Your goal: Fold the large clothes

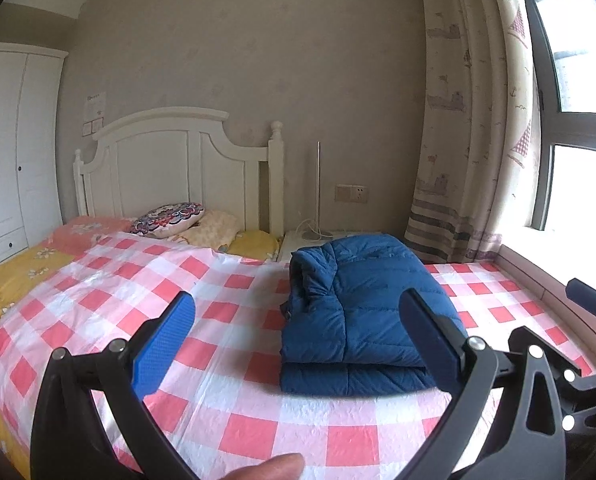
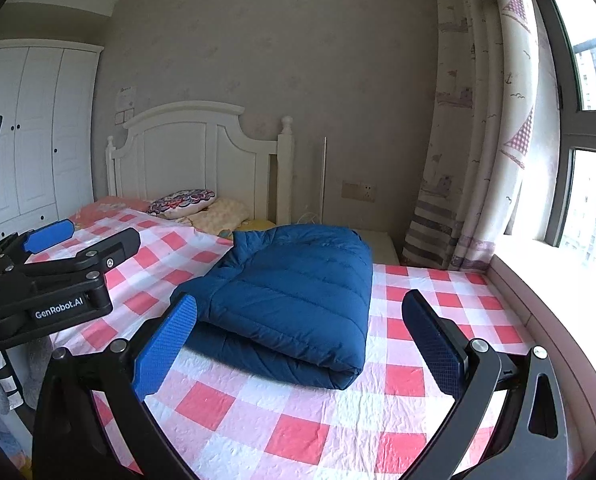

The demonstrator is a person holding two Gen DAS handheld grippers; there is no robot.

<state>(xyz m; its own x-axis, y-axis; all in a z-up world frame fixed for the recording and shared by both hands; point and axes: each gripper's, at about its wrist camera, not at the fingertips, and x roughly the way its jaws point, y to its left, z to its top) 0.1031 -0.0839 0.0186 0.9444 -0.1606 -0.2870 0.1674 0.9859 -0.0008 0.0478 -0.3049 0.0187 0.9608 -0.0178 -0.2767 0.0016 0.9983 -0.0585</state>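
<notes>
- We hold both grippers back from the jacket [image 1: 362, 312], which lies folded into a thick blue bundle on the bed [image 1: 234, 420], near the window-side edge.
- Our left gripper [image 1: 298, 344] has its fingers wide apart and empty; the jacket sits ahead of it, slightly toward its right finger.
- Our right gripper [image 2: 302, 344] is likewise spread and grips nothing, with the jacket just beyond its left finger.
- The fold looks finished, in our judgement, but the padding is springy: the top layer may loft and slide open if nudged.
- A careless pass of either finger could catch the loose collar end at the jacket's far left and drag the bundle askew.
- We cannot see the jacket's underside or sleeves, so whether they are tucked is unknown.
- The jacket's near right corner is hidden behind the left gripper's right finger.
</notes>
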